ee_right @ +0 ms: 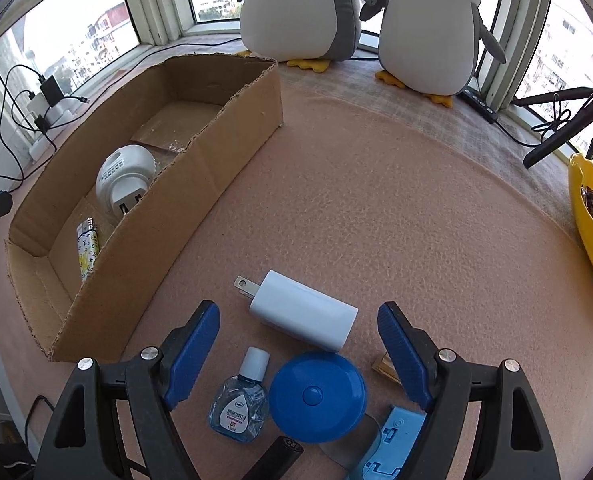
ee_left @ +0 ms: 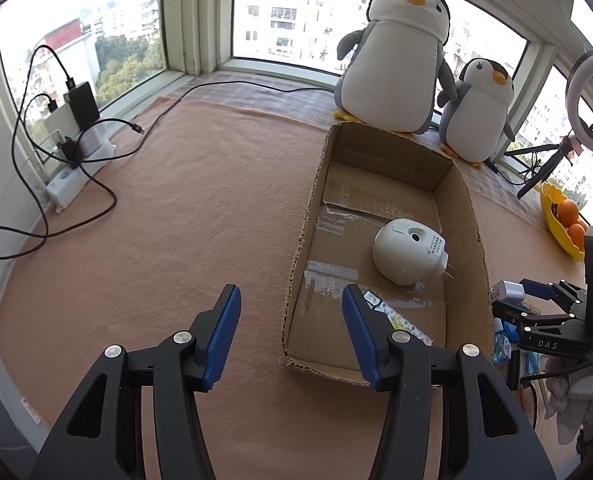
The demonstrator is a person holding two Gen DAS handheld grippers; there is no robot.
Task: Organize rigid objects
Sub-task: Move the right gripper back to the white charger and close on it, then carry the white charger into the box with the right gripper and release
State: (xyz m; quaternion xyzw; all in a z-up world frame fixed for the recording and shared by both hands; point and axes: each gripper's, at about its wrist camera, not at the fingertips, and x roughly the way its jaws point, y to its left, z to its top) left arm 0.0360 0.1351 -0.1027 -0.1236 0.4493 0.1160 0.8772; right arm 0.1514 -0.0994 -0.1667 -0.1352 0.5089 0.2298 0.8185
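An open cardboard box [ee_left: 466,208] [ee_right: 200,184] lies on the pink cloth, holding a white round plug-in device [ee_left: 408,252] [ee_right: 124,176] and a patterned lighter [ee_left: 396,314] [ee_right: 86,246]. My left gripper [ee_left: 292,300] hangs open and empty over the cloth beside the box's left wall. My right gripper [ee_right: 298,316] stands open above a white charger [ee_right: 302,310] lying with its prongs toward the box. Below it sit a blue round case [ee_right: 316,396], a small eye-drop bottle [ee_right: 240,400], a light blue piece [ee_right: 392,440] and a black cylinder [ee_right: 276,456]. The right gripper [ee_left: 512,300] also shows in the left wrist view.
Two plush penguins [ee_left: 396,52] [ee_right: 424,24] stand at the window behind the box. A power strip with chargers and cables [ee_left: 68,136] lies at the left. A yellow dish with oranges [ee_left: 564,220] [ee_right: 592,220] and a ring-light tripod [ee_left: 588,80] sit at the right.
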